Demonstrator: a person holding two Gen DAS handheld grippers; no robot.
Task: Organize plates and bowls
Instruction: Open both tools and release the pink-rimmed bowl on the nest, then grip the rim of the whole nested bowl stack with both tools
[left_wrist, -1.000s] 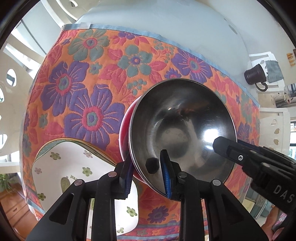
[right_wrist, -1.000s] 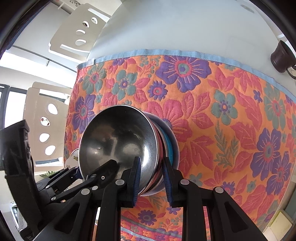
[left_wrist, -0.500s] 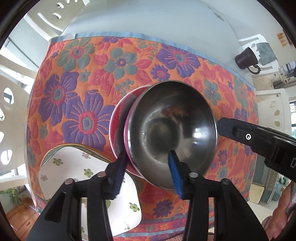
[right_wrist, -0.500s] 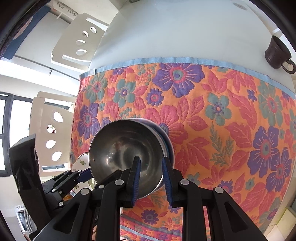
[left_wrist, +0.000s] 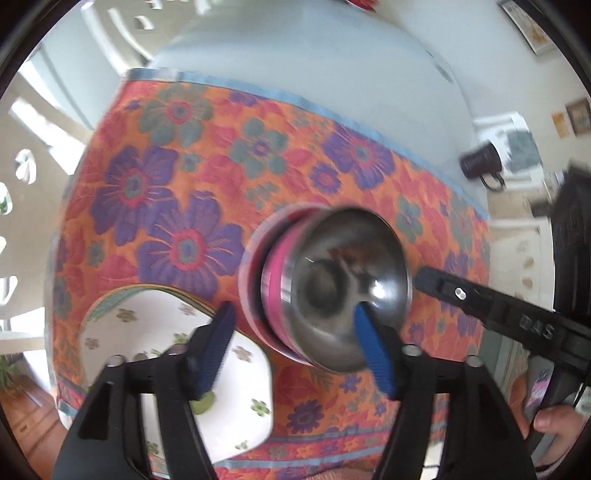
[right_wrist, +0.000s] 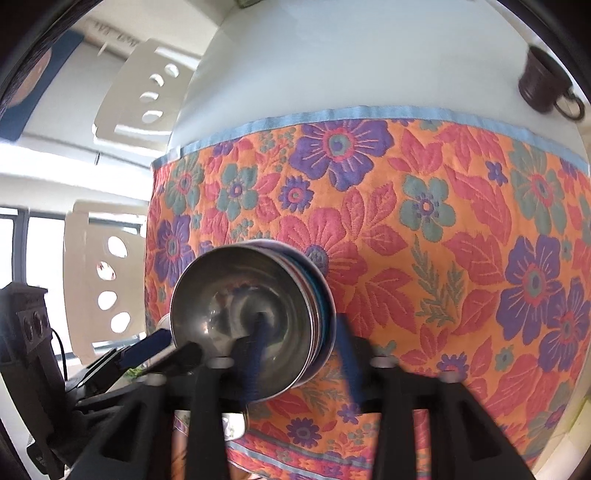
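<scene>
A steel bowl (left_wrist: 343, 295) sits on top of a stack of nested bowls, with pink (left_wrist: 275, 269) and pale rims below it, on the floral tablecloth (left_wrist: 184, 192). My left gripper (left_wrist: 295, 339) is open, its blue pads wide apart on either side of the stack's near rim. In the right wrist view the steel bowl (right_wrist: 236, 310) tops the same stack, with a blue bowl rim (right_wrist: 323, 299) showing. My right gripper (right_wrist: 303, 358) is open, its jaws straddling the rim without pinching it. A stack of white floral plates (left_wrist: 166, 354) lies left of the bowls.
A dark mug (left_wrist: 480, 164) stands on the bare white table past the cloth, also in the right wrist view (right_wrist: 543, 88). White chairs (right_wrist: 122, 99) stand around the table. The cloth's front edge (left_wrist: 314, 448) is just below the grippers.
Both grippers have opened and let go of the bowl stack. They have drawn back and upward, so the stack looks smaller. The stack stays on the cloth.
</scene>
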